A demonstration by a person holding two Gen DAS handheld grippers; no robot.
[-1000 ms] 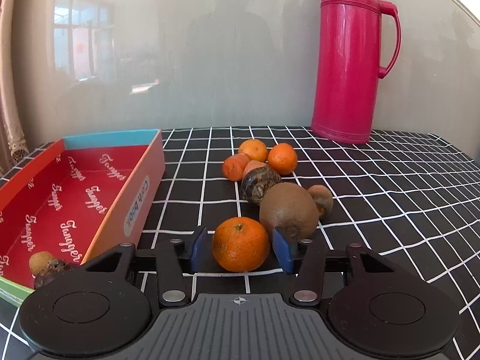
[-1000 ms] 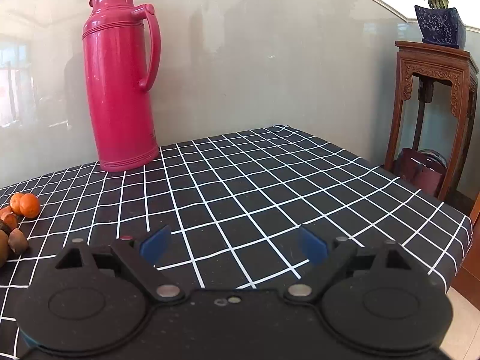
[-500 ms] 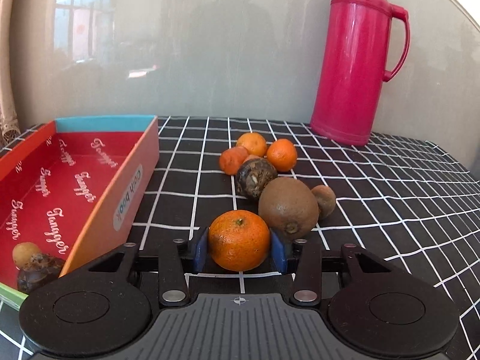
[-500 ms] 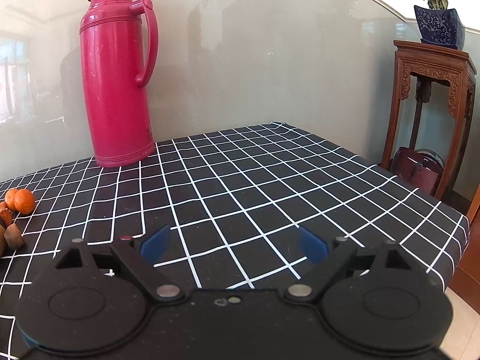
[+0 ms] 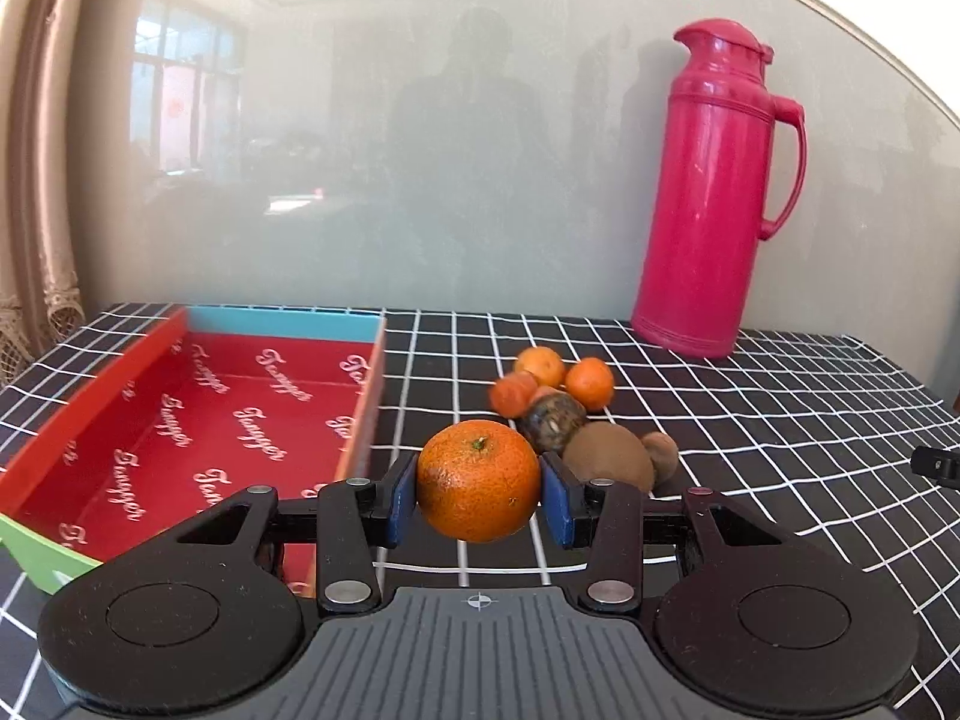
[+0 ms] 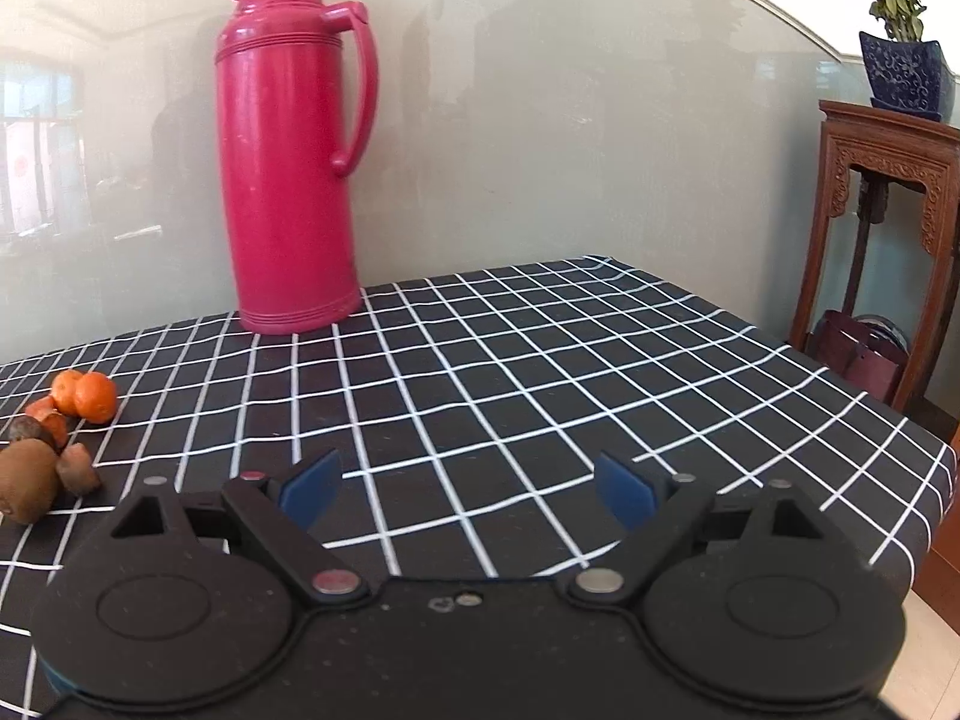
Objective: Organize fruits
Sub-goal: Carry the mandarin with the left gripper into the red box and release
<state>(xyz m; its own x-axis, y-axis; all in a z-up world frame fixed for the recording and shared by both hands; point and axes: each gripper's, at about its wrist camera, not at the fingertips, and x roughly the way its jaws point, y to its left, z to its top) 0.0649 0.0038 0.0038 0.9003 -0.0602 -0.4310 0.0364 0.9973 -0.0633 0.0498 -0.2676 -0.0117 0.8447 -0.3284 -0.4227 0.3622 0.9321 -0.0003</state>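
Black tablecloth with white grid lines [image 5: 750, 420], set against a glossy pale wall; tall pink plastic thermos flask [image 5: 714, 192] at upper right of the left view. Left gripper [image 5: 478, 493]: blue pads pinching a round orange mandarin [image 5: 478, 480] at lower centre, lifted clear of the cloth, probably for transfer. Red open cardboard box with script lettering [image 5: 198, 420] at centre left, the likely destination. Remaining fruit cluster [image 5: 570, 414], mandarins, a brown kiwi and darker pieces, grouped right of centre. Right gripper [image 6: 468, 489]: jaws spread wide, nothing between them, held above bare cloth, apparently on standby.
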